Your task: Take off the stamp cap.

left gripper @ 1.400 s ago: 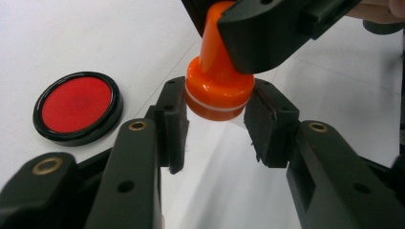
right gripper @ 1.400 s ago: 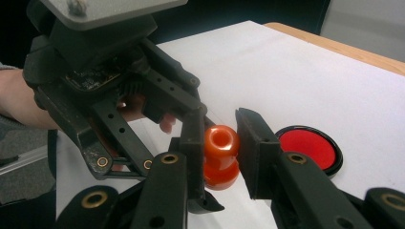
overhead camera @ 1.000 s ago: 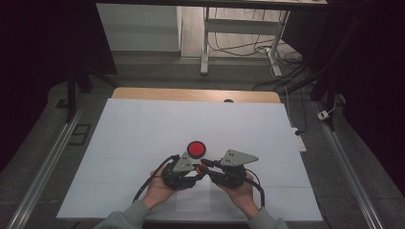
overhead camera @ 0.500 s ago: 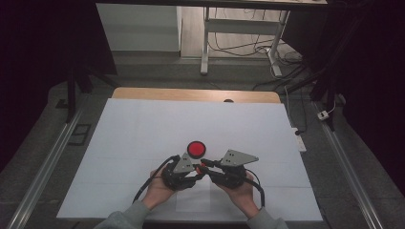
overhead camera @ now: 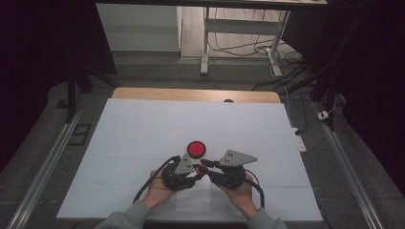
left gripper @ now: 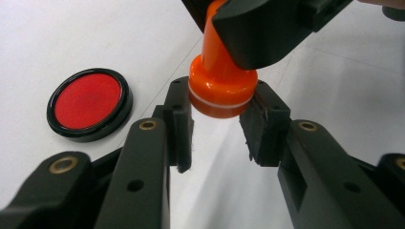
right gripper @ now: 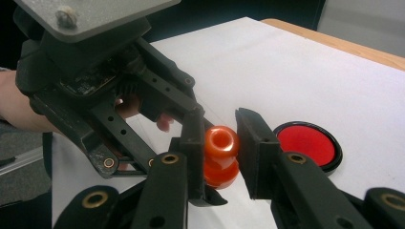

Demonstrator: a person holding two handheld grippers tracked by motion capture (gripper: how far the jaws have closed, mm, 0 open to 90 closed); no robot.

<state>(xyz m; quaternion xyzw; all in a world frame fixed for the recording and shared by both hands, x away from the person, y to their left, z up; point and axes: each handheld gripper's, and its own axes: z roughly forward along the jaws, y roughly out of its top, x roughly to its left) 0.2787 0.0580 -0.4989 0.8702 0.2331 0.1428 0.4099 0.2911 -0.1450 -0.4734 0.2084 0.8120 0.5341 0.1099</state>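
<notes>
A small orange stamp [left gripper: 219,83] with a wide round base and a narrow neck hangs just above the white sheet [overhead camera: 143,133], held between both grippers. My left gripper [left gripper: 220,119] is shut on its wide base, a pad pressed on each side. My right gripper [right gripper: 220,138] is shut on the stamp's [right gripper: 220,143] rounded top. In the high view the two grippers meet tip to tip near the table's front, left gripper [overhead camera: 198,170] and right gripper [overhead camera: 204,167], each in a hand. A round red ink pad [overhead camera: 195,149] with a black rim lies open just beyond them.
The white sheet covers most of the table, whose wooden edge [overhead camera: 191,94] shows at the far side. Metal rails [overhead camera: 47,162] run along both sides. A white power strip [overhead camera: 298,138] lies off the right edge, and cables trail on the floor behind.
</notes>
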